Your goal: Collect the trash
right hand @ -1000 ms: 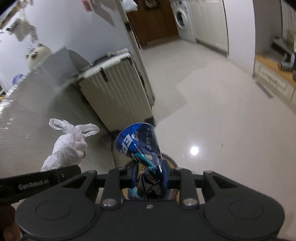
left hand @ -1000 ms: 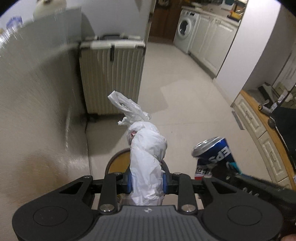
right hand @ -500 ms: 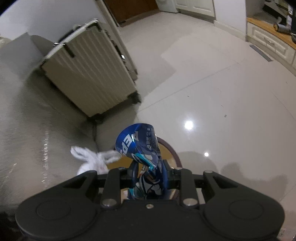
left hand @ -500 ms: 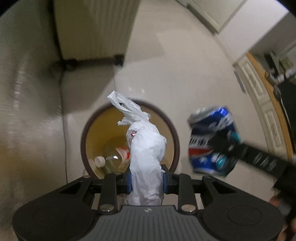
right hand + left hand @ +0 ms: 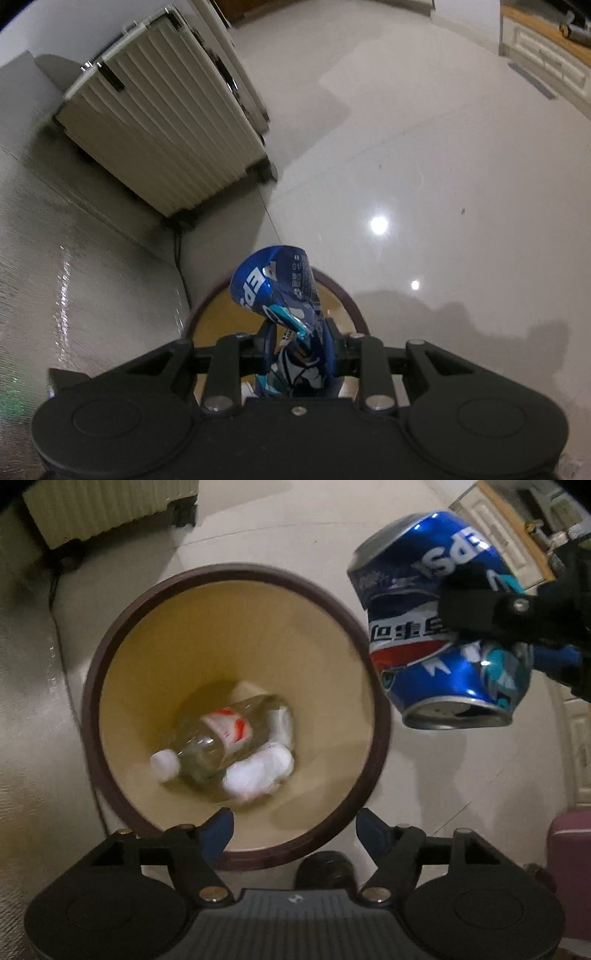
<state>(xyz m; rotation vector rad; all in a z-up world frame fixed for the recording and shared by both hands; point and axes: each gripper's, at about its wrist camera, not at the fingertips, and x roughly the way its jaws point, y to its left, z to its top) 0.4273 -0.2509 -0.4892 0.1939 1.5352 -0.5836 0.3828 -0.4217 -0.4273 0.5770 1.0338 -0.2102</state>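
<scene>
A round trash bin (image 5: 110, 635) with a dark brown rim and tan inside stands on the floor below me. In it lie a clear plastic bottle (image 5: 218, 738) and the white plastic bag (image 5: 262, 771). My left gripper (image 5: 295, 827) is open and empty above the bin's near rim. My right gripper (image 5: 299, 343) is shut on a crushed blue Pepsi can (image 5: 280, 291), held just over the bin's rim (image 5: 343, 299). In the left wrist view the can (image 5: 424, 627) hangs at the bin's right edge.
A cream ribbed suitcase (image 5: 159, 129) stands on the glossy floor (image 5: 424, 147) behind the bin, next to a grey textured surface (image 5: 74, 277). White cabinets (image 5: 546, 51) are at the far right. A pink object (image 5: 569, 845) sits at the lower right.
My left gripper has opened and the white bag has dropped into the bin. Both grippers have tilted down over the bin, and the can has come closer to its rim.
</scene>
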